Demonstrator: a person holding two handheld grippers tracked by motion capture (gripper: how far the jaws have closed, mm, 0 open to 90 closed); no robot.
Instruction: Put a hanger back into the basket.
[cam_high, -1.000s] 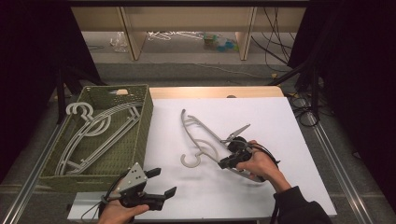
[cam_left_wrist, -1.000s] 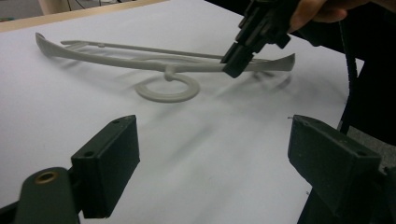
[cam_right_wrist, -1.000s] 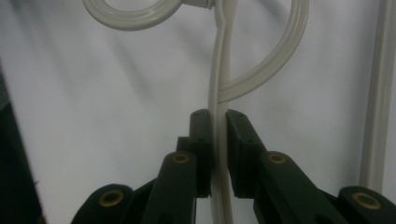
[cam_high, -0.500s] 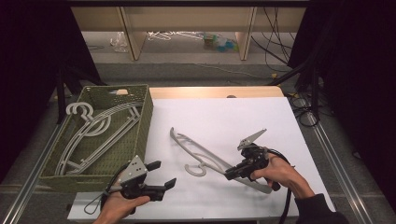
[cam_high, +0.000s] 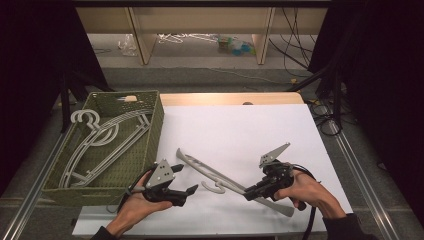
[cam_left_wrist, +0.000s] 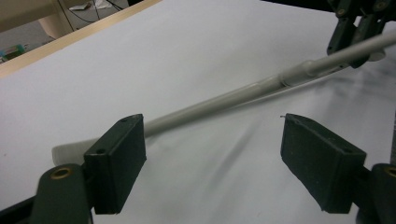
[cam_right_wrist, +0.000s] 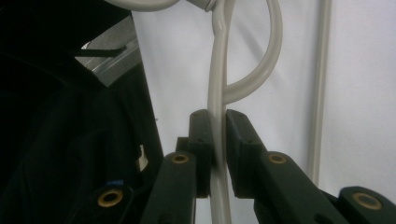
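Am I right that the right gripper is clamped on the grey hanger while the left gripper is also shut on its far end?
Not quite. The right gripper is clamped on the grey hanger, but the left gripper is open, jaws apart; the left gripper view shows this.

We see the basket (cam_high: 150, 145) on the table's (cam_high: 240, 125) left side, with hangers (cam_high: 100, 140) lying in it. Right of it, near the front edge, a hanger (cam_high: 210, 172) lies slantwise between the left gripper (cam_high: 182, 182) and the right gripper (cam_high: 250, 192). Shelving (cam_high: 200, 20) stands far behind the table.
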